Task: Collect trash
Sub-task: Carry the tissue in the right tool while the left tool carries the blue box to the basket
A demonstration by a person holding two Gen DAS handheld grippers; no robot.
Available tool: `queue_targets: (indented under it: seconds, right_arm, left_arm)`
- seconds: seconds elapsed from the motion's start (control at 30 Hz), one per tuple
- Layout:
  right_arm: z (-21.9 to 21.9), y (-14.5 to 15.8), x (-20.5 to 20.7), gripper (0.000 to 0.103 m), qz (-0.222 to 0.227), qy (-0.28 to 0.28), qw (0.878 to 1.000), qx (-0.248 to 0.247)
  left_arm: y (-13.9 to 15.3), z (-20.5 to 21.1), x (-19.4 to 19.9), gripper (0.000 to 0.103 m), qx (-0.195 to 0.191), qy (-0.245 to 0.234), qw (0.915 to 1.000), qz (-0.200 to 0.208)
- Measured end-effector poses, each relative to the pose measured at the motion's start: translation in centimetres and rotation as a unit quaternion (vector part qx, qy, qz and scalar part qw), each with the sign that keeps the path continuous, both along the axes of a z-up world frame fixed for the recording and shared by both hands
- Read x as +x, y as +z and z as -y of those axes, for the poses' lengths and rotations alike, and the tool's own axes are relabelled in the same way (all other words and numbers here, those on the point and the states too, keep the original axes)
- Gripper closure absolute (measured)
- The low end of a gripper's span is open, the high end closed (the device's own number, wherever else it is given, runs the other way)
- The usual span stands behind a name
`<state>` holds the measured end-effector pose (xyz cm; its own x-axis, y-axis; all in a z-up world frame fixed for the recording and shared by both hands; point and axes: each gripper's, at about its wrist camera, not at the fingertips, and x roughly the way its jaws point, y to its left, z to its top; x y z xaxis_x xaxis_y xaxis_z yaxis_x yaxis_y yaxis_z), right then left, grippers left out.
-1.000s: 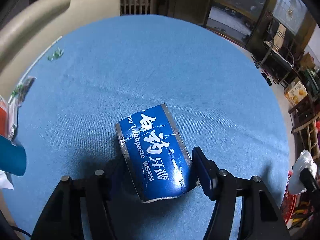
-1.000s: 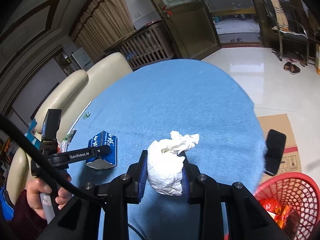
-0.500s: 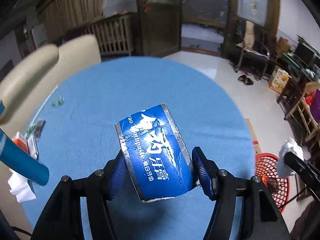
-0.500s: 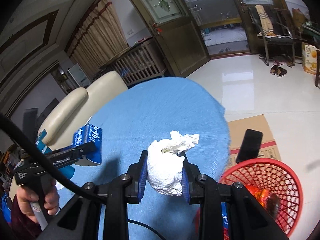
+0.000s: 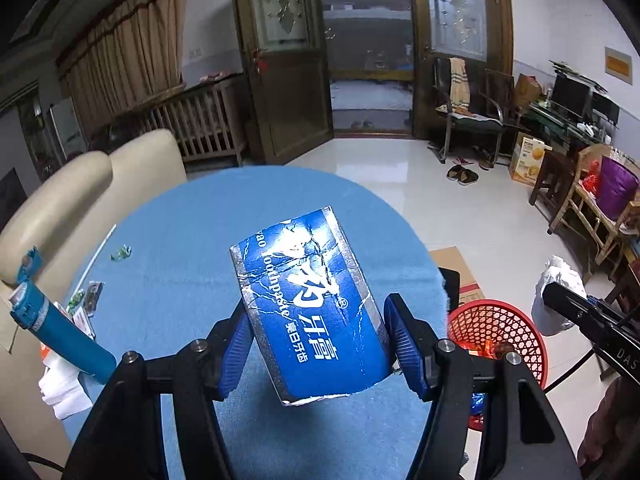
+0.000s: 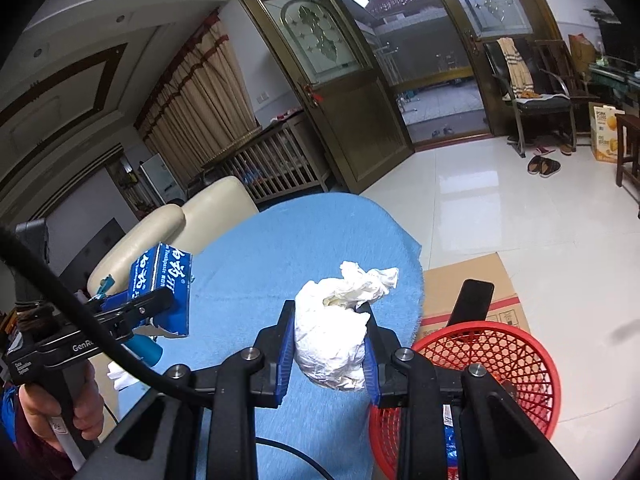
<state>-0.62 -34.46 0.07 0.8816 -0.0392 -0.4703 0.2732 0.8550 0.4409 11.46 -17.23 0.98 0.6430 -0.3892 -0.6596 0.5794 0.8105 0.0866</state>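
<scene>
My left gripper (image 5: 318,344) is shut on a crushed blue toothpaste box (image 5: 308,304) and holds it in the air above the round blue table (image 5: 192,240). The box also shows in the right wrist view (image 6: 162,284). My right gripper (image 6: 328,350) is shut on a crumpled white tissue (image 6: 336,332), raised over the table's edge, beside the red mesh basket (image 6: 516,356). The basket stands on the floor and holds some trash; it also shows in the left wrist view (image 5: 500,328), as does the tissue (image 5: 556,296).
A blue tube (image 5: 60,332), white paper (image 5: 64,388) and small wrappers (image 5: 120,254) lie at the table's left edge. A cream sofa (image 5: 72,200) stands behind. A cardboard sheet (image 6: 476,284) and a black phone-like object (image 6: 472,300) are by the basket.
Both grippers have risen from the table and tilted up. The toothpaste box left the tabletop. The right gripper with the tissue moved towards the red basket.
</scene>
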Motion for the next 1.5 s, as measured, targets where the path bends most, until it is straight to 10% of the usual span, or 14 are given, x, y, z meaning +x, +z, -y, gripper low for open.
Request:
queue_targets:
  seconds: [1.5]
  right_arm:
    - [0.6,4.1,-6.6,0.072,0.042,-0.022,0.999,-0.005]
  left_arm:
    - [2.9,2.3,-5.8,0.037,0.027,-0.065,0.9942,0.081]
